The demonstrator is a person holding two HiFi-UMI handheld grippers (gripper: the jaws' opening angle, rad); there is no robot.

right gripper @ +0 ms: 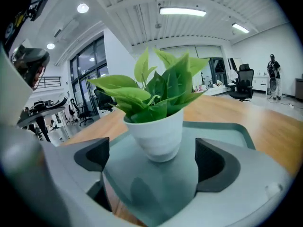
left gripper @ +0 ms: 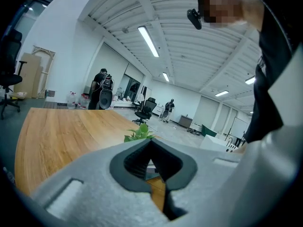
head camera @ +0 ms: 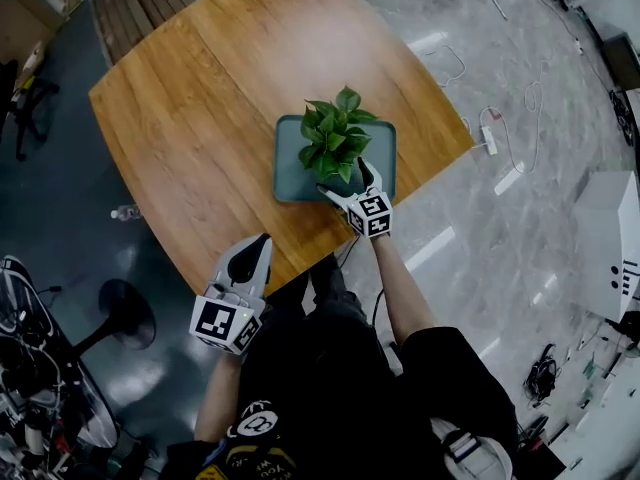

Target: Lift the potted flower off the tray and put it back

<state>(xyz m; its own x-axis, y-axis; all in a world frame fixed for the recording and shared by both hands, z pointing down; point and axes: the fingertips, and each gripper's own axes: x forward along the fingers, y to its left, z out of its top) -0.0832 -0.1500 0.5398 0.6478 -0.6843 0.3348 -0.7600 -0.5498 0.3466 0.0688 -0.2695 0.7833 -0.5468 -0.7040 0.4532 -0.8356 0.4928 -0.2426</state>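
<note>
A potted flower [head camera: 336, 141] with green leaves and a white pot [right gripper: 158, 132] stands upright on a teal tray [head camera: 290, 176] on the wooden table [head camera: 200, 118]. My right gripper [head camera: 351, 185] is at the tray's near edge, open, its jaws spread wider than the pot. In the right gripper view the right gripper [right gripper: 151, 161] has the pot just ahead of its dark pads [right gripper: 211, 163], apart from them. My left gripper [head camera: 258, 250] hangs over the table's near edge, left of the tray, shut on nothing. The left gripper [left gripper: 152, 161] looks toward the leaves [left gripper: 140, 134].
The tray [right gripper: 227, 130] sits near the table's right corner. An office-chair base [head camera: 122, 314] and a bottle [head camera: 124, 211] are on the floor at left, cables and a power strip [head camera: 490, 139] at right, and a white cabinet [head camera: 608, 238] at far right.
</note>
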